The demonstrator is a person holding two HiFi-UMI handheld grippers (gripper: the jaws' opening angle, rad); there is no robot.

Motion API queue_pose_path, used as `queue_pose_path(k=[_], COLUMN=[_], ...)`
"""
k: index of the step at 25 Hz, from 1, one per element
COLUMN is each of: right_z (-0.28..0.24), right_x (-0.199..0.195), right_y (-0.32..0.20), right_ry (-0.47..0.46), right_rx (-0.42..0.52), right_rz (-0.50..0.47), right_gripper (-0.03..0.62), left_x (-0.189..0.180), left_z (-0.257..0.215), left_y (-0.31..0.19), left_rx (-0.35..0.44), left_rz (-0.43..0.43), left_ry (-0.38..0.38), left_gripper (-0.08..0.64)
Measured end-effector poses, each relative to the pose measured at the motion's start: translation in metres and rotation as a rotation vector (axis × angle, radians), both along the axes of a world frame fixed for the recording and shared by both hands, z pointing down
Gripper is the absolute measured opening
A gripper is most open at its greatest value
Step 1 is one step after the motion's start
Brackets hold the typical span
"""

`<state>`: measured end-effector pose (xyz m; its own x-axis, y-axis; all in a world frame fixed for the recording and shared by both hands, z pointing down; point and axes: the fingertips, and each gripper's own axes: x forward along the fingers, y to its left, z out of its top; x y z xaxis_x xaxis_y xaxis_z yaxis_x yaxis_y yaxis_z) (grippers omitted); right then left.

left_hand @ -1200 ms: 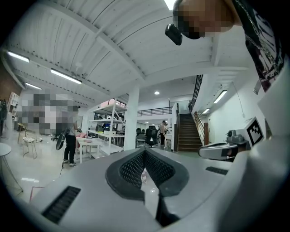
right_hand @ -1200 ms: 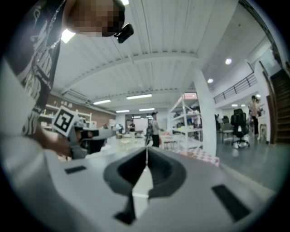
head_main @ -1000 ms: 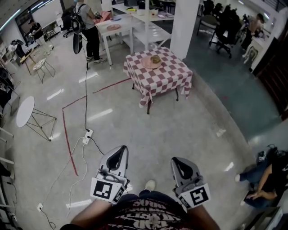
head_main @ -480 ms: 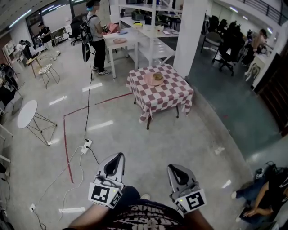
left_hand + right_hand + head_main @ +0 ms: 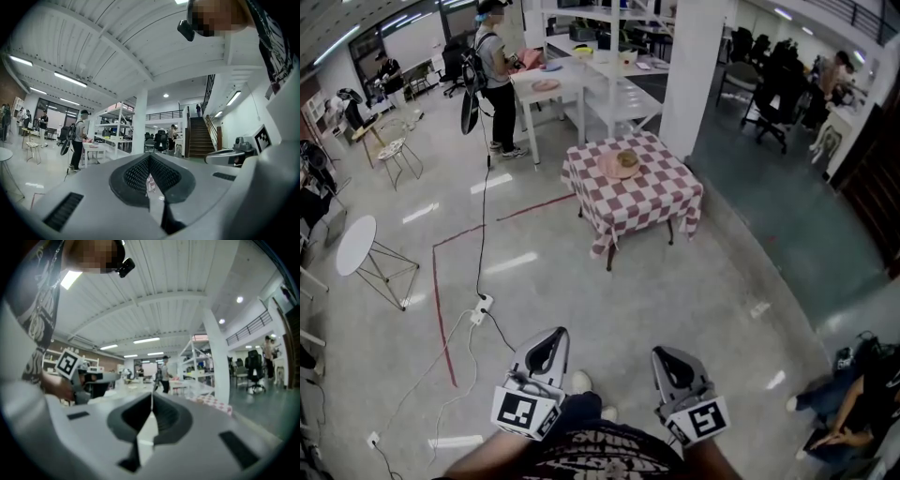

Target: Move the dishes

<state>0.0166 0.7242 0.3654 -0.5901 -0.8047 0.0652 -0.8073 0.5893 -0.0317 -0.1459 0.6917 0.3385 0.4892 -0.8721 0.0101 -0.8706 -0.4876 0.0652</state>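
A fresh stride brings the checkered bench (image 5: 649, 195) slightly closer, yet the dishes (image 5: 617, 168) on it remain far ahead, so the left gripper (image 5: 551, 339) and right gripper (image 5: 668, 360) hang low, jaws clenched on nothing.

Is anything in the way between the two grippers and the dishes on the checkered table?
Nothing visible. Bare floor runs from the left gripper and right gripper, both shut and empty, to the checkered table holding the dishes. The power strip and its cable lie off to the left.
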Motion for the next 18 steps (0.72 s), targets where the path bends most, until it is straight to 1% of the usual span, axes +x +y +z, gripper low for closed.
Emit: queue_pose_path(k=[4, 8, 13, 18], right_z=[0.01, 0.029, 0.024, 0.017], right_x=[-0.017, -0.028, -0.05, -0.057], right_y=[-0.007, -0.024, -0.053, -0.086], right_ry=[0.013, 0.021, 0.046, 0.072], right_rx=[-0.026, -0.094, -0.08, -0.067], right_rz=[-0.03, -0.045, -0.09, -0.087], right_gripper=[0.035, 0.035, 0.035, 0.035], left_x=[-0.009, -0.017, -0.031, -0.032], left_z=[0.015, 0.029, 0.036, 0.03], left_y=[-0.004, -0.017, -0.044, -0.082], left_rx=[-0.042, -0.077, -0.096, -0.08], left_rz=[-0.005, -0.015, -0.037, -0.025], left_ry=[0.001, 0.013, 0.04, 0.056], left_gripper=[0.031, 0.031, 0.031, 0.031])
